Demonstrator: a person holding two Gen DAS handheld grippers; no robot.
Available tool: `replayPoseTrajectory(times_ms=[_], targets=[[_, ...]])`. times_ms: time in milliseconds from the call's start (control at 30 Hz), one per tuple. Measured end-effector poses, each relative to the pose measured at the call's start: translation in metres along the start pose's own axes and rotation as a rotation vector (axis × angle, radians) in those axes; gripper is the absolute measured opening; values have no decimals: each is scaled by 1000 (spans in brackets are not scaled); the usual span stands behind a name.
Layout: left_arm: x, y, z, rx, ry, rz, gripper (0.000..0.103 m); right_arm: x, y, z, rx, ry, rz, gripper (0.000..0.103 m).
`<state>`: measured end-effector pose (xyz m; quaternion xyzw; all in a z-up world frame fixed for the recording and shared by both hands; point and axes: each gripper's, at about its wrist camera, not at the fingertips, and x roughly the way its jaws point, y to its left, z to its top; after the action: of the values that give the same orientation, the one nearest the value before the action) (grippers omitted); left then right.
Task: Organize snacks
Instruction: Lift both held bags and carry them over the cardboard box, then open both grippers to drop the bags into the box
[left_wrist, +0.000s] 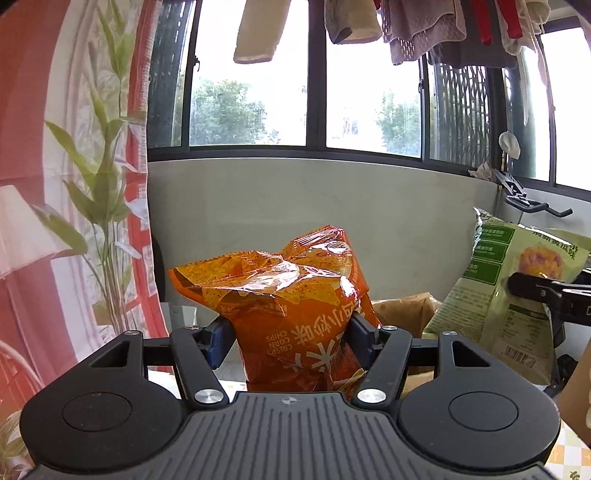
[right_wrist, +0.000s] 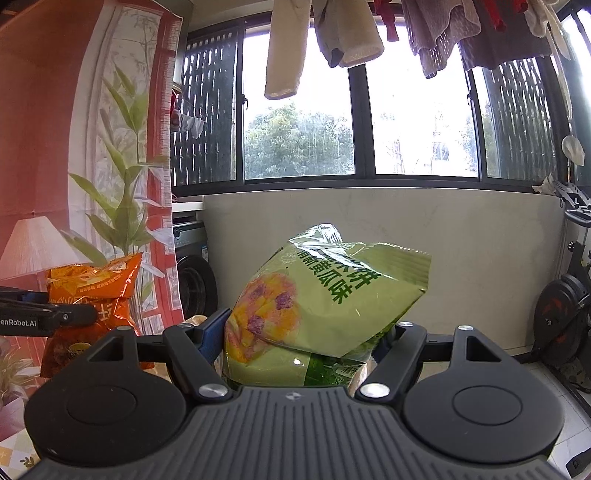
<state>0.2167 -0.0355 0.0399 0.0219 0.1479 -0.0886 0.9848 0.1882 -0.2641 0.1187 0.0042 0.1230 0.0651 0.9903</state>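
Note:
My left gripper (left_wrist: 291, 341) is shut on an orange bag of corn chips (left_wrist: 280, 295) and holds it upside down in the air, the blue pads squeezing its middle. The same bag shows at the left of the right wrist view (right_wrist: 92, 291). My right gripper (right_wrist: 299, 339) is shut on a light green snack bag (right_wrist: 332, 295), held up and tilted. That green bag also shows at the right of the left wrist view (left_wrist: 513, 295), with a right finger (left_wrist: 543, 291) across it.
A brown cardboard box (left_wrist: 406, 314) sits below and behind the bags. A grey half wall (right_wrist: 388, 236) and windows with hanging laundry lie ahead. A washing machine (right_wrist: 192, 273) stands at the left, an exercise bike (right_wrist: 565, 306) at the right.

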Motion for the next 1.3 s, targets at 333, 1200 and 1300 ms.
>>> replayPoseTrajectory(times_ms=[333, 1200, 1300], targets=[[32, -7, 10, 21, 10, 9, 66, 30, -8, 3, -3, 1, 12, 75], [148, -28, 2, 73, 109, 17, 72, 133, -11, -40, -2, 122, 10, 77], [152, -28, -2, 77, 120, 6, 83, 135, -14, -44, 22, 145, -6, 81]])
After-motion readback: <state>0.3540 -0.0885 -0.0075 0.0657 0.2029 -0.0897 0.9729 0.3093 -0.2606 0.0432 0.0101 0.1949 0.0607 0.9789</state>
